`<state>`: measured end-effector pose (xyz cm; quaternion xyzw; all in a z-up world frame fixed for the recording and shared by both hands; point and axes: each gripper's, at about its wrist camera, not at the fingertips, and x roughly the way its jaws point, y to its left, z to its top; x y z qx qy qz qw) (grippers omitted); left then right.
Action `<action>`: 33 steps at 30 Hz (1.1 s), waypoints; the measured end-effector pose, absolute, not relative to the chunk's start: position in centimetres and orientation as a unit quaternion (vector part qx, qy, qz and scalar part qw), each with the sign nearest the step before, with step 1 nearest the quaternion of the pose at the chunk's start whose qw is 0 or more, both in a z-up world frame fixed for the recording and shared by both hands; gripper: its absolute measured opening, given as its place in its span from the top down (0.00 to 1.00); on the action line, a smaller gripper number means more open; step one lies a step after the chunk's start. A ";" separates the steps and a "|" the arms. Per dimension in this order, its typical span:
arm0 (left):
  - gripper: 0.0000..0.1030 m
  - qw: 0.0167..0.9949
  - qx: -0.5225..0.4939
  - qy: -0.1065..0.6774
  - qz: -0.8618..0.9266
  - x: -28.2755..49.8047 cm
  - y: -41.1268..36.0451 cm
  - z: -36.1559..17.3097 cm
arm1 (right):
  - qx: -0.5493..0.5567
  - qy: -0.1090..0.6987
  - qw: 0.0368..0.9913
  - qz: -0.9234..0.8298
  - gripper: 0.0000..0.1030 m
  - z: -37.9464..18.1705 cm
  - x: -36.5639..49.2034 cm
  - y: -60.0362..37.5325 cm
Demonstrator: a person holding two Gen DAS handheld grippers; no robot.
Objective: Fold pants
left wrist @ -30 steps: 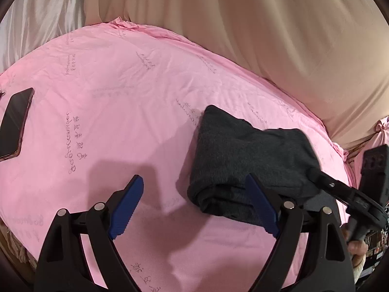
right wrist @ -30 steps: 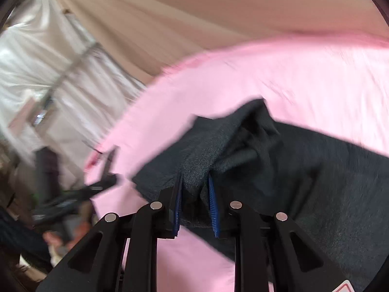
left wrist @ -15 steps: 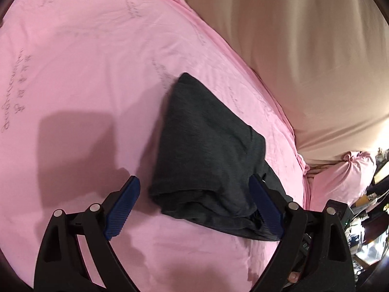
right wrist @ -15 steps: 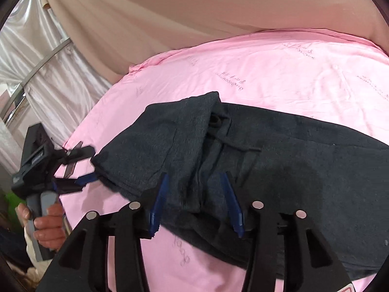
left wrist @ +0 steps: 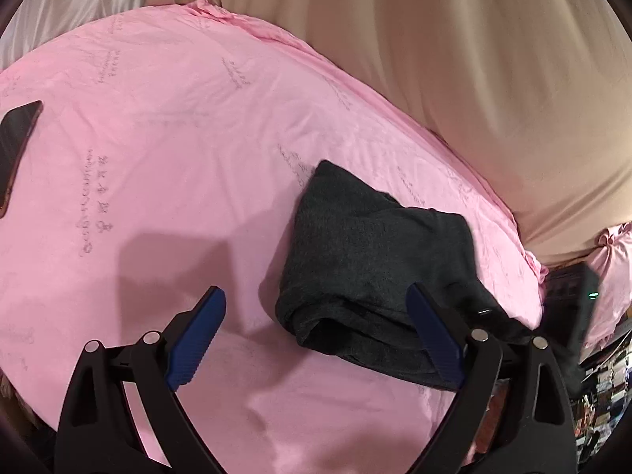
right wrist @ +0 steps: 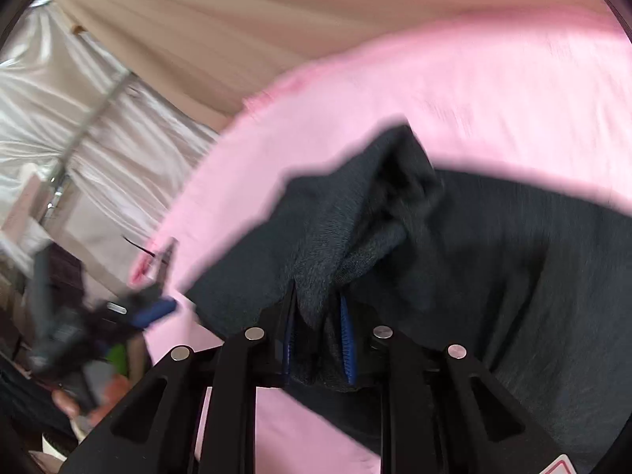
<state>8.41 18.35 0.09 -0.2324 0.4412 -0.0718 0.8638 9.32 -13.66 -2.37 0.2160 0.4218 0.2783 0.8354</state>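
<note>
Dark grey pants (left wrist: 379, 260) sit as a partly folded bundle on the pink bedsheet (left wrist: 158, 150), toward its right side, near the beige curtain (left wrist: 454, 59).

Right gripper (right wrist: 318, 339) has just been closing and is now clamped on a bunched fold of the fabric, lifted off the sheet. Left gripper (left wrist: 316, 335) has been opening a bit further and is spread wide with nothing between the pads, hovering just short of the bundle's near edge.

Risks:
- The right grip looks like several layers pinched unevenly, so pulling could drag the whole stack and undo the lower folds.
- Only one side is held. With the left not pinning, the bundle will likely slide on the slick sheet.
- Right view is motion-blurred, and a fast move may shed inner layers.
- Phone (left wrist: 15, 150) at the far left is well clear.
</note>
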 end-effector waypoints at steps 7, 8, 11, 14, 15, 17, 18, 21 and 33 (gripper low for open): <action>0.11 0.876 -0.213 0.422 -0.100 7.6 16.0 2.7 | 0.175 0.291 0.913 0.225 0.83 10.6 1.5 -24.5; 0.11 0.874 -0.211 0.423 -0.108 7.7 15.2 2.7 | 0.172 0.286 0.919 0.209 0.83 11.2 0.5 -26.0; 0.11 0.871 -0.202 0.428 -0.130 8.0 12.2 2.7 | 0.180 0.295 0.923 0.166 0.83 10.9 -0.8 -29.7; 0.11 0.867 -0.188 0.430 -0.167 8.1 8.5 3.0 | 0.173 0.330 0.913 0.163 0.83 9.2 0.9 -29.6; 0.11 0.866 -0.183 0.429 -0.178 8.0 7.5 3.2 | 0.171 0.338 0.910 0.170 0.83 8.7 1.6 -29.0; 0.11 0.867 -0.164 0.425 -0.203 7.3 5.6 4.0 | 0.168 0.342 0.906 0.183 0.84 8.4 2.7 -27.9; 0.10 0.868 -0.158 0.423 -0.207 7.1 5.1 4.3 | 0.172 0.337 0.905 0.196 0.84 8.9 3.1 -27.5; 0.10 0.867 -0.139 0.424 -0.220 6.8 3.8 4.6 | 0.171 0.310 0.911 0.211 0.84 10.8 2.9 -27.5; 0.09 0.842 -0.132 0.490 -0.183 10.3 3.0 -1.3 | 0.231 0.462 0.856 0.006 0.78 -5.4 -4.4 -41.0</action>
